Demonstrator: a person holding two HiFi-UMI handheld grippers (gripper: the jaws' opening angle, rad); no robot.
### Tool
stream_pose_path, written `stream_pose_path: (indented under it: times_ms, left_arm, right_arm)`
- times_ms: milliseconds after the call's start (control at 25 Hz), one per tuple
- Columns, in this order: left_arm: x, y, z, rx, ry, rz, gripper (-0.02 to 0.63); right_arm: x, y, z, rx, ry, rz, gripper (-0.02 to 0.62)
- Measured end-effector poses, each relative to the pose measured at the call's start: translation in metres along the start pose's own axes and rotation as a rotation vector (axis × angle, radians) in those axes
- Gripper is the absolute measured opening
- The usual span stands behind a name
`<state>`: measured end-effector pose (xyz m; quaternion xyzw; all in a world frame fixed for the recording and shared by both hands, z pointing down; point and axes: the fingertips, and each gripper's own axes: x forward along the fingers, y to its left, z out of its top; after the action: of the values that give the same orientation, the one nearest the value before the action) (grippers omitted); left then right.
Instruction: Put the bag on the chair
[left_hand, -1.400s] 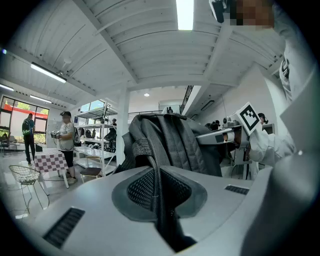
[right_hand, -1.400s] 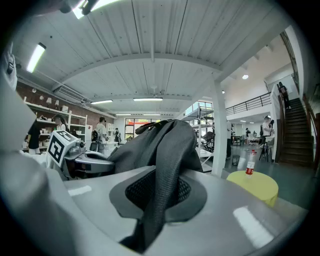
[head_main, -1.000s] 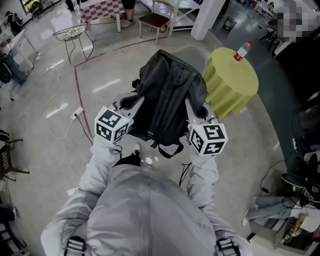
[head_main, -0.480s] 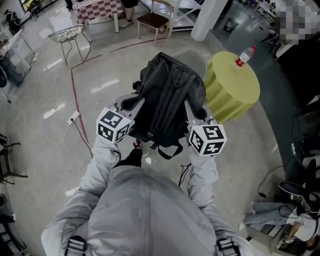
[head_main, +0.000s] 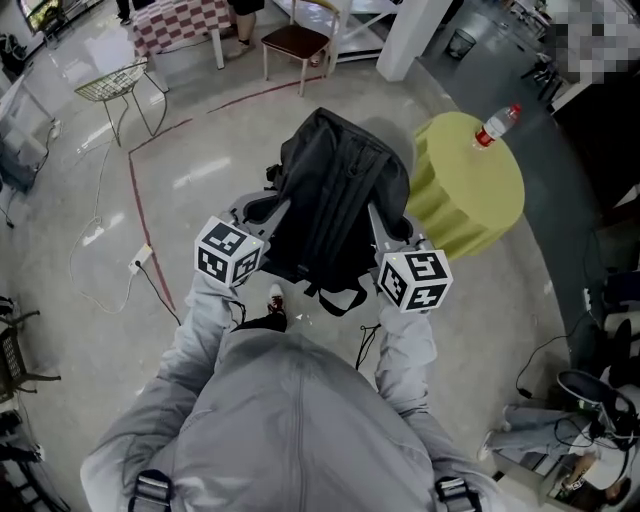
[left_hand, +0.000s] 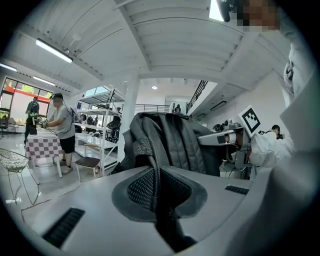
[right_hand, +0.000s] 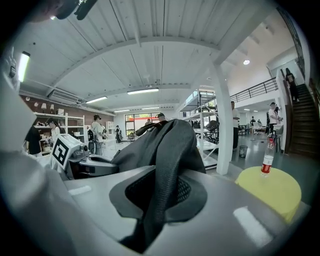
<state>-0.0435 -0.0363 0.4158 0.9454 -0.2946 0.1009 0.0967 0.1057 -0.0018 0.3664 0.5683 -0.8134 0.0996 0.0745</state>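
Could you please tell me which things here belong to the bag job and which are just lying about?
Part of the job:
bag, gripped by the left gripper and the right gripper
chair, further ahead

Just lying about:
yellow table
bottle on it
wire stand

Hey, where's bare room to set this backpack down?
The brown chair seat is bare. Open floor lies between the red tape line and the yellow table. That table carries a bottle; cables crowd the lower right.
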Motion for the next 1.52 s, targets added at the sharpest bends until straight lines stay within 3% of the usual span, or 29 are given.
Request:
stream_pose_path:
  times_ms: [440,880,1120,1520]
  left_arm:
    - [0.076,0.075,0.017,-0.012,0.027,-0.078,0.026]
    - [0.127,0.115,0.013,-0.024,0.071,-0.068,0.026]
    - [0.157,0.131,-0.015,-0.113,0.112,-0.015,0.026]
    - [0.204,0.158,-0.081,-0.316,0.162,0.129,0.026]
  right_arm:
    - [0.092,-0.050,0.014,0.037,0.016,-0.042,0.046]
    - [0.143,-0.086,0.017,0.017,0.069,-0.031,0.046]
    - [0.172,-0.110,-0.006,0.023,0.136,0.030,0.046]
    - [0.228,-0.149,-0.055,0.015,0.280,0.220,0.046]
